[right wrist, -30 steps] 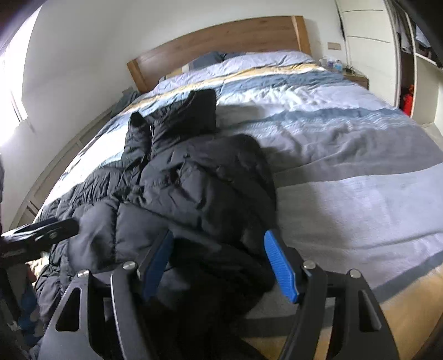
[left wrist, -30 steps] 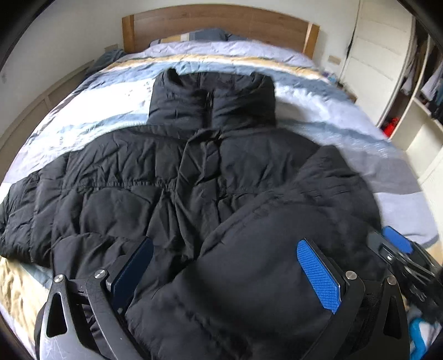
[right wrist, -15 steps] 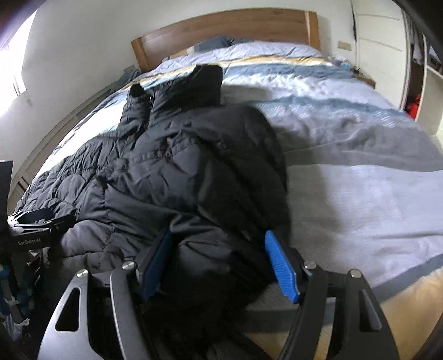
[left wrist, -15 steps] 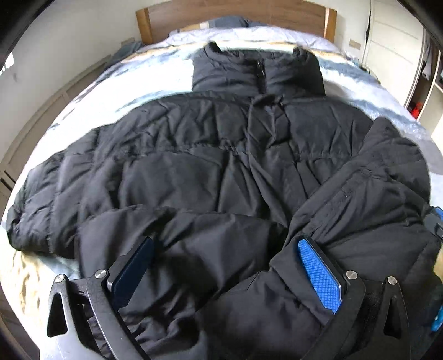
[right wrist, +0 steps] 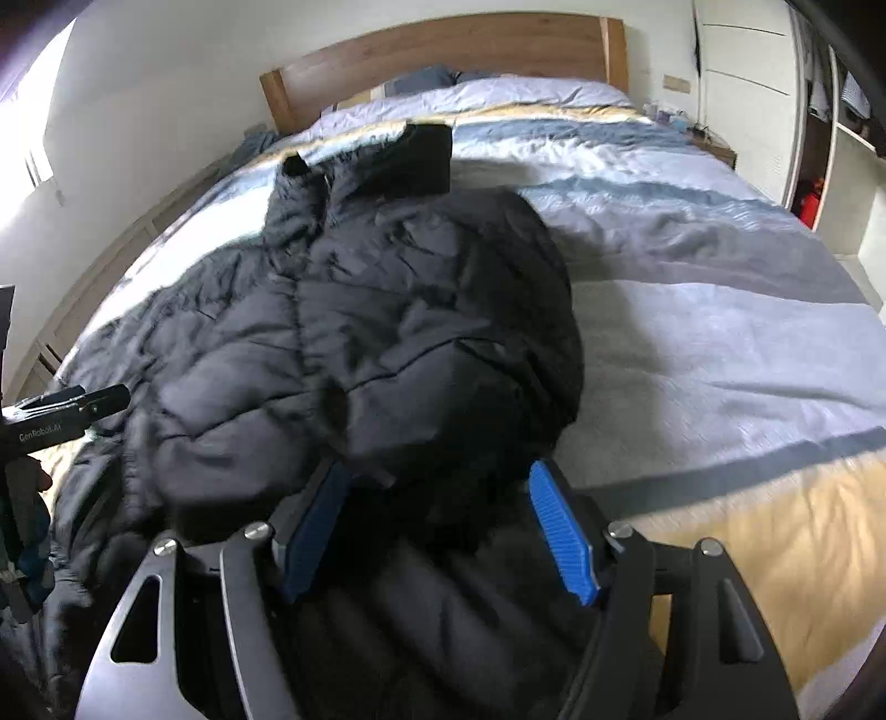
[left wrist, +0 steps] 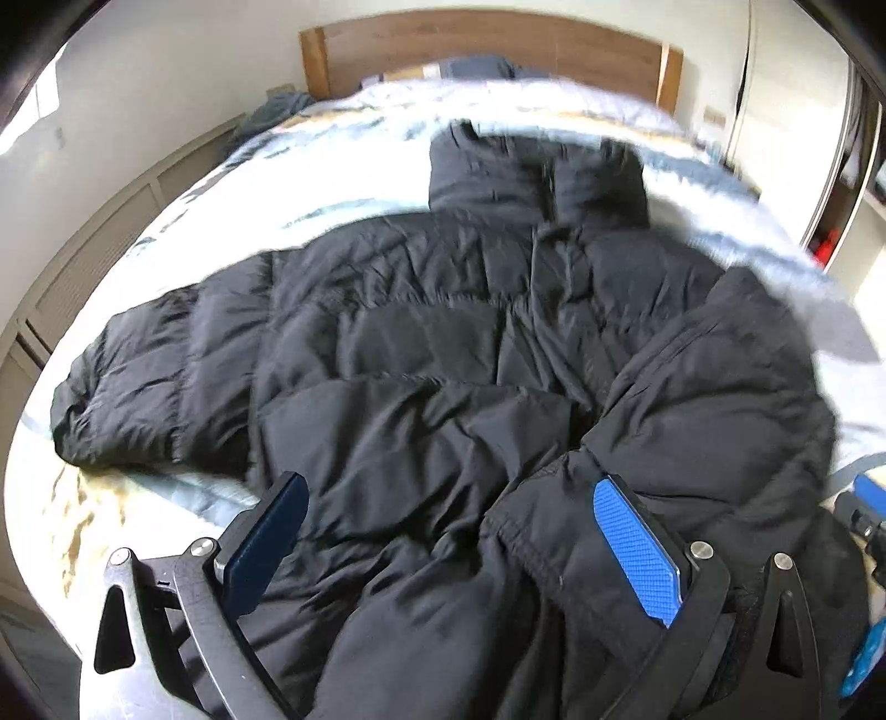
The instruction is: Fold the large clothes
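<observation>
A black puffer jacket [left wrist: 443, 343] lies face up on the bed, collar toward the headboard. Its right sleeve [left wrist: 720, 387] is folded in over the body, and its left sleeve [left wrist: 138, 376] stretches out toward the bed's left edge. My left gripper [left wrist: 448, 484] hovers open over the hem with bare blue pads [left wrist: 637, 554]. My right gripper [right wrist: 437, 471] is open too, above the jacket's folded right side [right wrist: 443, 332], with dark fabric showing between and beneath its fingers. The right gripper's edge shows at the far right of the left wrist view.
The striped blue, grey and yellow duvet [right wrist: 720, 343] covers the bed, with a wooden headboard [right wrist: 443, 50] behind. A wardrobe and open shelves [right wrist: 819, 138] stand to the right. A low panelled wall [left wrist: 83, 266] runs along the left. The other gripper's body [right wrist: 61, 415] shows at the left edge.
Both grippers have slid to the left across the jacket. The outstretched left sleeve now sits further into the left wrist view. Jaw openings look unchanged.
</observation>
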